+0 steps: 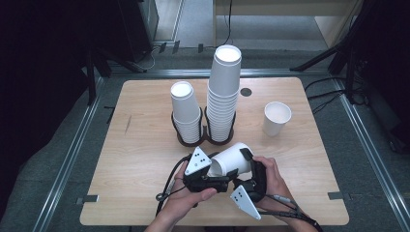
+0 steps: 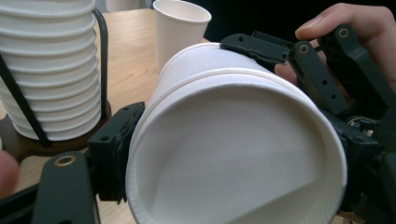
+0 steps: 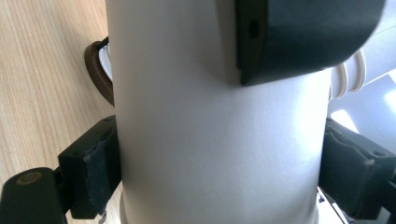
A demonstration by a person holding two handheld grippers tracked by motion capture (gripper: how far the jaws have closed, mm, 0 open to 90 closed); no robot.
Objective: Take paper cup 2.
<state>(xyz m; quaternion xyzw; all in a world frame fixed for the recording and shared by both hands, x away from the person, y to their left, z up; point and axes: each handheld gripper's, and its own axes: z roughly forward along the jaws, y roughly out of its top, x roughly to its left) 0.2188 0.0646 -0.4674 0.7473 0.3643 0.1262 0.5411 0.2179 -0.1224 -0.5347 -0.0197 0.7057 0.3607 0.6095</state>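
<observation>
The paper cup (image 1: 232, 158) lies on its side in the air, low over the near desk (image 1: 140, 145); the left tool (image 1: 209, 175) pinches its open rim; the right tool (image 1: 252, 166) hugs its body, its long way pointing up-right toward the cup stacks (image 1: 223, 96).

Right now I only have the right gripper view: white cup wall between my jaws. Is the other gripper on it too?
Observer: Yes. The left gripper is shut on the paper cup near its rim; the mouth faces that gripper's camera.
Operator: Cup upright?
Observer: No, it lies on its side, over the near part of the table.
Operator: What's beyond it?
Observer: A short stack and a tall stack of cups in a dark holder, and a lone cup upright to their right.
</observation>
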